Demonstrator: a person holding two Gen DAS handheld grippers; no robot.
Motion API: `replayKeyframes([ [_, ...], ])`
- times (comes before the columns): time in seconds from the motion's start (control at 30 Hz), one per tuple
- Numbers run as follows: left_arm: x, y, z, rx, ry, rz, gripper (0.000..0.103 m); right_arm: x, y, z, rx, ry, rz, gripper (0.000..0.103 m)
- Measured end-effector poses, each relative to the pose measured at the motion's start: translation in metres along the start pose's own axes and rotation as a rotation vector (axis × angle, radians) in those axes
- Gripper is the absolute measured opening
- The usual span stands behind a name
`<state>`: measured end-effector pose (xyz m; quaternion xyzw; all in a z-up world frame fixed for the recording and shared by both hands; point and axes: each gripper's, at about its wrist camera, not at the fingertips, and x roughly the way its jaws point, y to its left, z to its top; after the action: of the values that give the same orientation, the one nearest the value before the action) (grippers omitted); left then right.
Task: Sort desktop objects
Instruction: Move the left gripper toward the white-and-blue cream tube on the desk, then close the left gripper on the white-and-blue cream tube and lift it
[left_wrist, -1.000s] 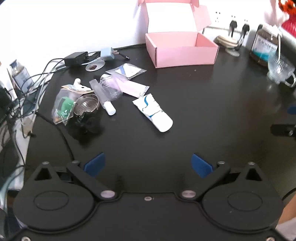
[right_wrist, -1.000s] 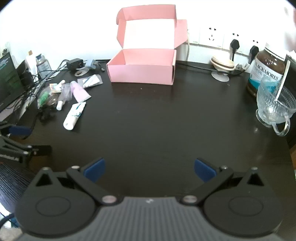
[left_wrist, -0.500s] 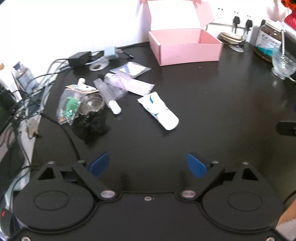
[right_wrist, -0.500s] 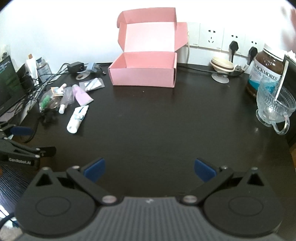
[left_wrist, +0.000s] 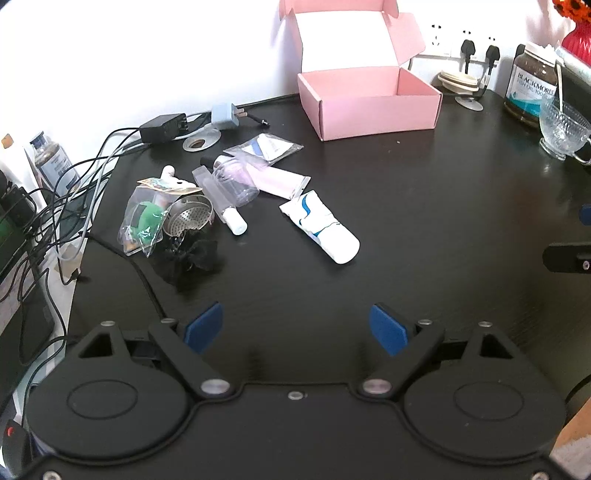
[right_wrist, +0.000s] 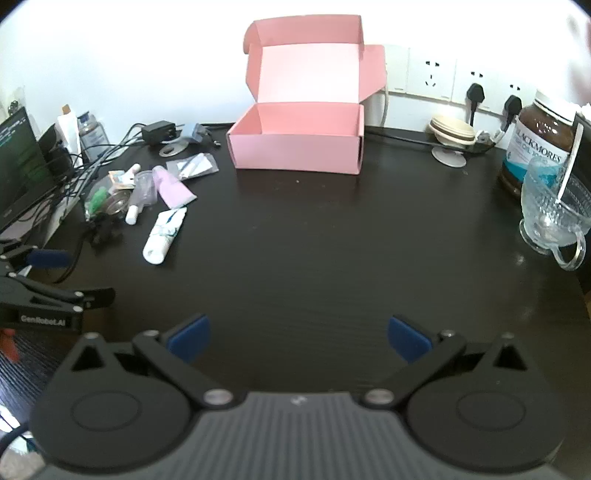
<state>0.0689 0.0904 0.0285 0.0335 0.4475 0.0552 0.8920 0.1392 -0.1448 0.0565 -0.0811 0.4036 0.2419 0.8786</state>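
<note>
Since a second ago your left gripper (left_wrist: 296, 326) has eased toward the clutter, jaws spread, empty | soft black scrunchie (left_wrist: 192, 258) far left | white-and-blue squeeze tube (left_wrist: 320, 226) midway (light, squashy, slick: pinch across its body) | open pink cardboard box (left_wrist: 369, 99) behind | right gripper (right_wrist: 298, 338) spread, empty.

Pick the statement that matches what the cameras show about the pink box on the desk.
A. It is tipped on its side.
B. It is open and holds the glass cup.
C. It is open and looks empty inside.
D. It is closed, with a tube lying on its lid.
C: the pink box stands upright with its lid raised, and the visible interior shows nothing; the glass cup stands apart at the desk's right edge.
</note>
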Motion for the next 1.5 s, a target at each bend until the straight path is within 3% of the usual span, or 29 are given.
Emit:
replayKeyframes([
  [0.77,0.005,-0.007,-0.008,0.006,0.025,-0.023,0.089,-0.001,0.001,-0.008,0.012,0.007,0.008,0.102],
  [1.1,0.015,-0.006,-0.003,-0.065,0.038,-0.048,0.083,0.000,-0.009,-0.009,0.041,0.006,0.017,0.102],
  [1.5,0.027,-0.010,0.011,-0.116,0.052,-0.018,0.082,0.011,-0.020,0.005,0.044,-0.015,0.084,0.102],
])
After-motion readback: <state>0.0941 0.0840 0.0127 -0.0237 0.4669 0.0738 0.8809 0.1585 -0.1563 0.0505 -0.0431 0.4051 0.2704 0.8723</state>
